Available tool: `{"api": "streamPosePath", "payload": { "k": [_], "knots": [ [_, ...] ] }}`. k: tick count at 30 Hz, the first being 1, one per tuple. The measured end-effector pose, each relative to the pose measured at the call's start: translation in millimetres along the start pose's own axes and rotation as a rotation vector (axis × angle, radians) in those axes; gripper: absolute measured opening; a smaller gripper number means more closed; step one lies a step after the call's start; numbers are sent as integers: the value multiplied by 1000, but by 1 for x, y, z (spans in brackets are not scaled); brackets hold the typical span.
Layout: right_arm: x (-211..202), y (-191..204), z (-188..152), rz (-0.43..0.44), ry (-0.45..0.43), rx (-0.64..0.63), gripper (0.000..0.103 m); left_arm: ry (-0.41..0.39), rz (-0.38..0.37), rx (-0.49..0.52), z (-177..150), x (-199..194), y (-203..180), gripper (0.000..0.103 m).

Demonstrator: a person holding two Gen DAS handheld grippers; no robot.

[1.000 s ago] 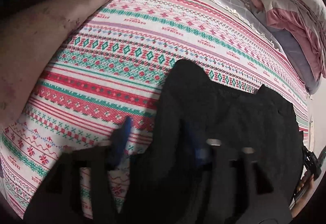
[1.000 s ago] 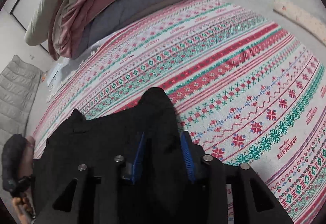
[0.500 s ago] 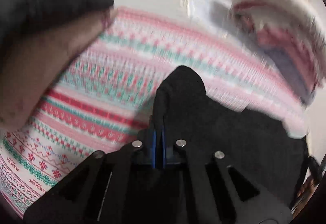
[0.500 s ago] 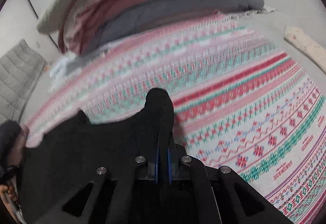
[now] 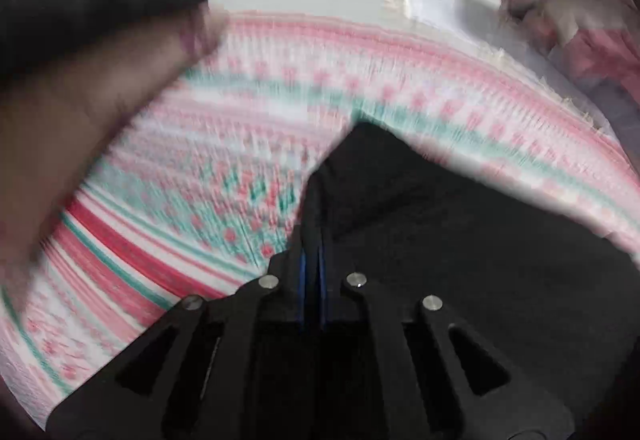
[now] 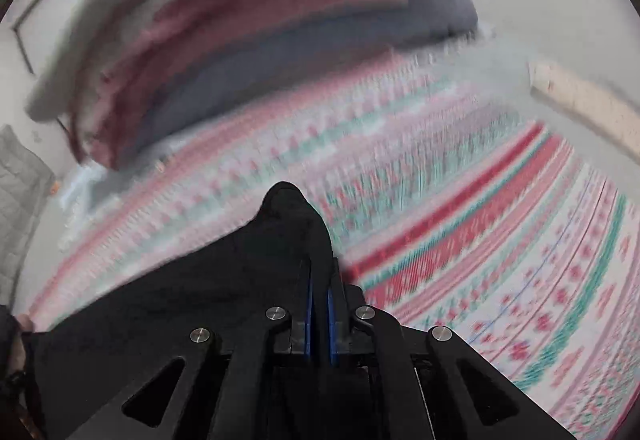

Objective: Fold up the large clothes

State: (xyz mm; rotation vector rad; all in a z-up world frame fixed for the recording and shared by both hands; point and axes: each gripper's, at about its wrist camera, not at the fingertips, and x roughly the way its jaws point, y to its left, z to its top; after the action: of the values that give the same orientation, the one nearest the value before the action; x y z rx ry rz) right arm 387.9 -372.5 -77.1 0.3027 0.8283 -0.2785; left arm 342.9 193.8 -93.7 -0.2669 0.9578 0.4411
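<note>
Black garment [image 5: 460, 240], no legible writing

Garment [image 5: 460, 240] on blanket [image 5: 280, 88]; bedding pile [image 6: 248, 40] behind.

Black garment [image 5: 460, 240]: matt cloth. Patterned blanket [image 5: 280, 128]: woven cloth. Hand-held gripper [image 5: 312, 260]: matt black plastic, shiny metal screws.

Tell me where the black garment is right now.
The black garment lies on the patterned blanket, its corners pinched by the left gripper and right gripper.
</note>
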Motion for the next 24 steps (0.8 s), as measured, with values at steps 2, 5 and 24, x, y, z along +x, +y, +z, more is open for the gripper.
{"api": "streamPosePath", "payload": {
  "k": [2,5,24],
  "knots": [
    [10,3,-9,-25,-27,-6,6,-46,36,38,-2,-6,-7,7],
    [11,6,-8,-53,-37,-32,7,-38,27,25,-1,-2,-4,10],
    [-189,-44,-93,302,-85,214,76,-52,-289,-165,-43,-175,77,58]
  ]
}}
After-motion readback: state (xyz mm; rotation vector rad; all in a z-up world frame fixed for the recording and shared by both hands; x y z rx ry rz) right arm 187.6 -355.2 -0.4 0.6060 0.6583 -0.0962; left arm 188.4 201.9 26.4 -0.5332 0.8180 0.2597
